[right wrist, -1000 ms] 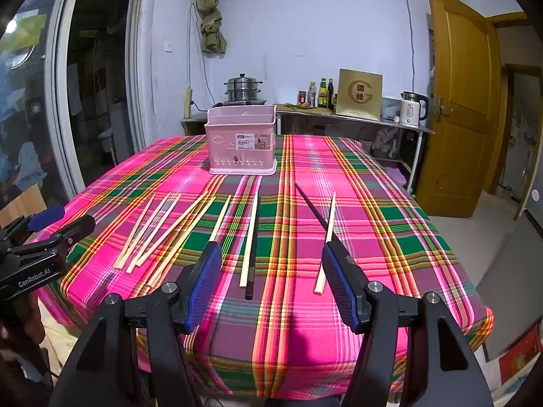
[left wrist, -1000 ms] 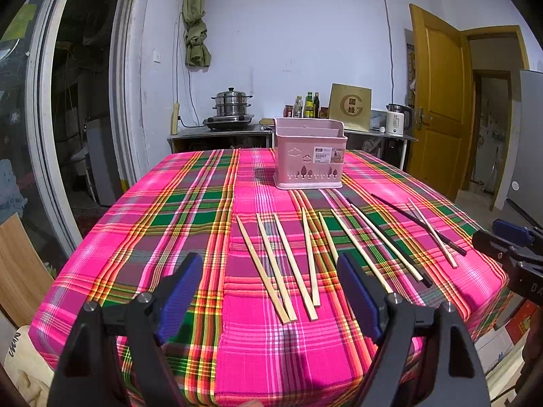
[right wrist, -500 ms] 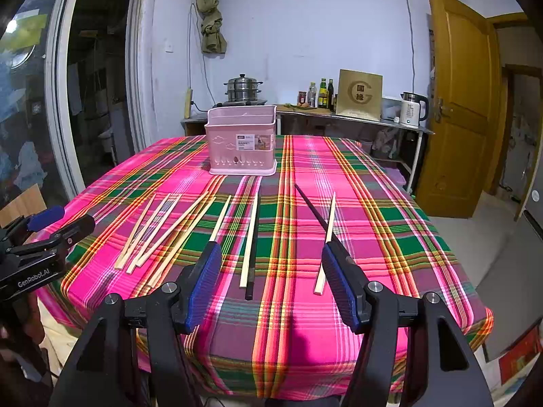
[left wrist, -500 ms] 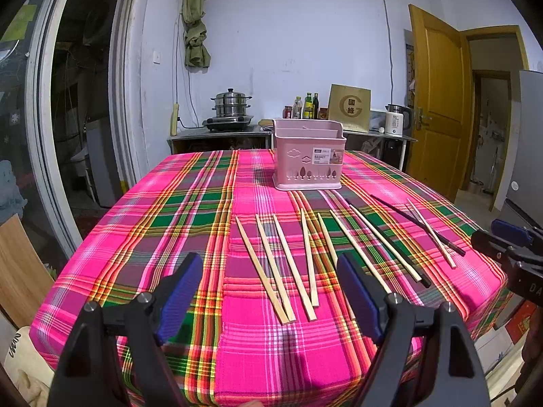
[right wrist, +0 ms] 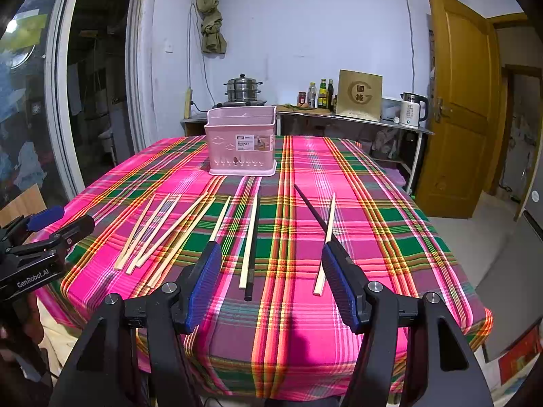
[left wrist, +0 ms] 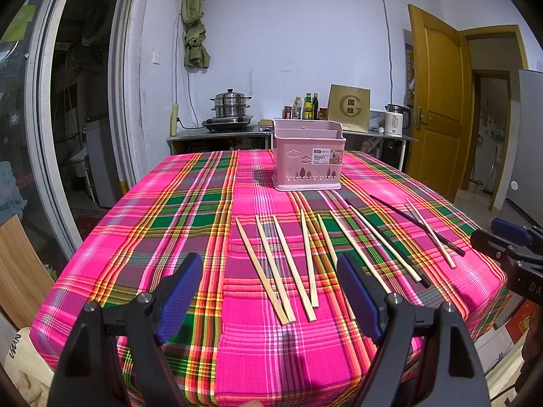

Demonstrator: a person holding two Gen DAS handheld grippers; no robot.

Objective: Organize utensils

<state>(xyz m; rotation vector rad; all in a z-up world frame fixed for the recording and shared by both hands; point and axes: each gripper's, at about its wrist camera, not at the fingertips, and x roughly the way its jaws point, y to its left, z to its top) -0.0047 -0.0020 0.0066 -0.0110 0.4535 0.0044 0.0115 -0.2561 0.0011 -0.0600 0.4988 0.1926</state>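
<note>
Several bamboo chopsticks [left wrist: 281, 264] and two black chopsticks [left wrist: 387, 237] lie spread on the pink plaid tablecloth [left wrist: 169, 224]. A pink utensil basket [left wrist: 308, 164] stands upright behind them; it also shows in the right wrist view [right wrist: 241, 146]. My left gripper [left wrist: 268, 298] is open and empty above the near ends of the left bamboo chopsticks. My right gripper [right wrist: 271, 285] is open and empty above the near ends of a bamboo chopstick and a black chopstick [right wrist: 251, 247]. Another bamboo chopstick [right wrist: 325, 244] and a black one lie by its right finger.
The table's front edge is just below both grippers. Behind the table a counter holds a steel steamer pot [left wrist: 230, 105], bottles [left wrist: 307, 107], a gold box and a white kettle [left wrist: 395, 123]. A yellow door [left wrist: 437, 108] stands open at the right.
</note>
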